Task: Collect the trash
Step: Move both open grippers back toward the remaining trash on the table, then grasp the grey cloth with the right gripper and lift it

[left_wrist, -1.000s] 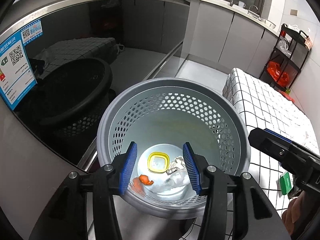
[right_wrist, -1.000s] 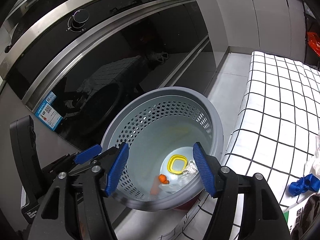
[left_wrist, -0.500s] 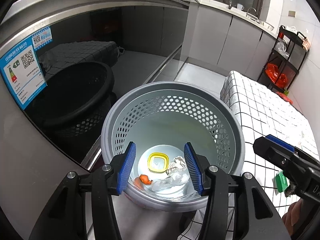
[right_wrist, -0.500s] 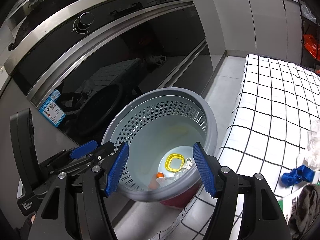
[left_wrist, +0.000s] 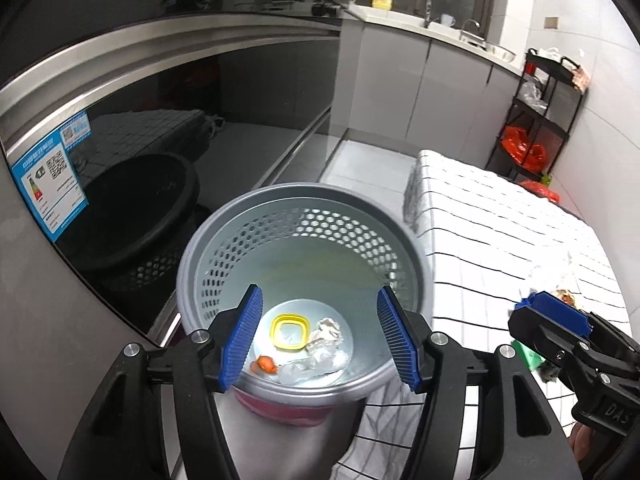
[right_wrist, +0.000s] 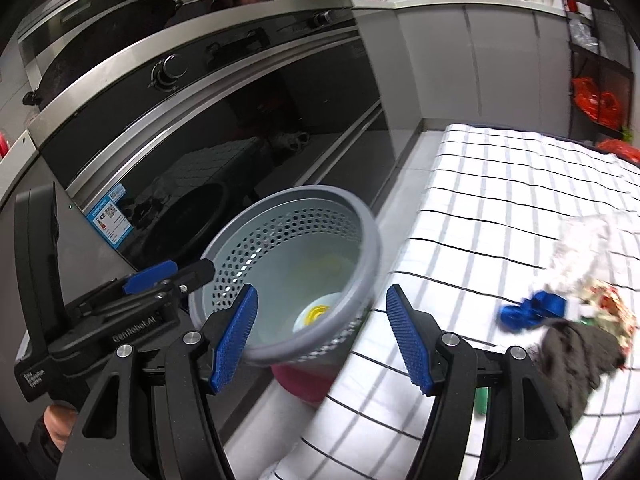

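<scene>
The grey perforated bin (left_wrist: 304, 280) stands on the floor, between the dark glass front of the kitchen unit (left_wrist: 168, 128) and the edge of the tabletop (left_wrist: 500, 248), which carries a white cloth with a black grid. A red base shows under the bin.

Bin contents, left wrist view:
- a yellow square lid (left_wrist: 290, 331), flat on the bottom;
- a crumpled foil ball (left_wrist: 329, 330), just beside the lid;
- a clear plastic piece (left_wrist: 308, 368), in front of the foil;
- a small orange item (left_wrist: 265, 365), near the bin wall.

Trash on the tabletop, right wrist view:
- a blue wrapper (right_wrist: 532, 309);
- a dark crumpled piece (right_wrist: 576, 356), touching a printed wrapper (right_wrist: 608, 304);
- white crumpled paper (right_wrist: 584, 240), behind these;
- a green item (right_wrist: 481, 401), partly hidden by the claw finger.

These items lie close together, well apart from the bin.

Left claw (left_wrist: 318, 340): fingers apart, nothing between the blue pads; it hangs above the near rim of the bin and looks down into it.

Right claw (right_wrist: 322, 336): fingers apart, nothing between the pads; it hangs over the tabletop edge, with the bin rim on its left side. Each claw appears at the edge of the other camera's view.

A blue label (left_wrist: 48, 184) sits on the glass front.
</scene>
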### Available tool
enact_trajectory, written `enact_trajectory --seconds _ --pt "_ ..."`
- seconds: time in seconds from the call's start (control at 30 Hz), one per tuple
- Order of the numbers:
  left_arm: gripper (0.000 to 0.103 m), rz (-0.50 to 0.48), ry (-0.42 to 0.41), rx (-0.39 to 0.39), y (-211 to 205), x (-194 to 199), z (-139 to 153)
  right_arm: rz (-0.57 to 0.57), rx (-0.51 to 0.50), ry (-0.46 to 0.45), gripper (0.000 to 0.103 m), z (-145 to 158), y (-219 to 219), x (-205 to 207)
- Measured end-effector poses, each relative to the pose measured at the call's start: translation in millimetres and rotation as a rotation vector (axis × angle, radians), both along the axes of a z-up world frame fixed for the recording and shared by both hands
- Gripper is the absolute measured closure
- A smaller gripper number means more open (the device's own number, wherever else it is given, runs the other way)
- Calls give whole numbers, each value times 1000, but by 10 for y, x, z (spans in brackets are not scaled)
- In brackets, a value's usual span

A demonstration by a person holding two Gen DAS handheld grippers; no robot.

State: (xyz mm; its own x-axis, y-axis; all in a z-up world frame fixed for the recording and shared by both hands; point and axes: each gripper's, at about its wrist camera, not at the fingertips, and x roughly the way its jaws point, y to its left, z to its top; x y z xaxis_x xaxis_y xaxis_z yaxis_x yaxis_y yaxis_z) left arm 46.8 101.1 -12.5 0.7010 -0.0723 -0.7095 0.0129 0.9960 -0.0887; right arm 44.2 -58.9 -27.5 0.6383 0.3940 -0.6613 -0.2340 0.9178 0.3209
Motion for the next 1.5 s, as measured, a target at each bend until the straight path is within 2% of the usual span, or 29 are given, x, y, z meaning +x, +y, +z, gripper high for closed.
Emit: enact_trajectory --seconds 0.5,1.0,1.23,1.5 --pt "40 -130 -16 -6 -546 -202 57 -134 -30 -29 37 3 -639 -542" --pt "35 -284 40 3 -1236 -397 -196 -330 -53 24 37 -285 -1435 -1036" --pt "32 -329 50 25 -1489 -453 -285 -395 -50 51 37 -404 -1702 -1112" --pt "31 -319 64 52 -1521 -425 -359 -366 -31 88 37 -546 -1663 -940"
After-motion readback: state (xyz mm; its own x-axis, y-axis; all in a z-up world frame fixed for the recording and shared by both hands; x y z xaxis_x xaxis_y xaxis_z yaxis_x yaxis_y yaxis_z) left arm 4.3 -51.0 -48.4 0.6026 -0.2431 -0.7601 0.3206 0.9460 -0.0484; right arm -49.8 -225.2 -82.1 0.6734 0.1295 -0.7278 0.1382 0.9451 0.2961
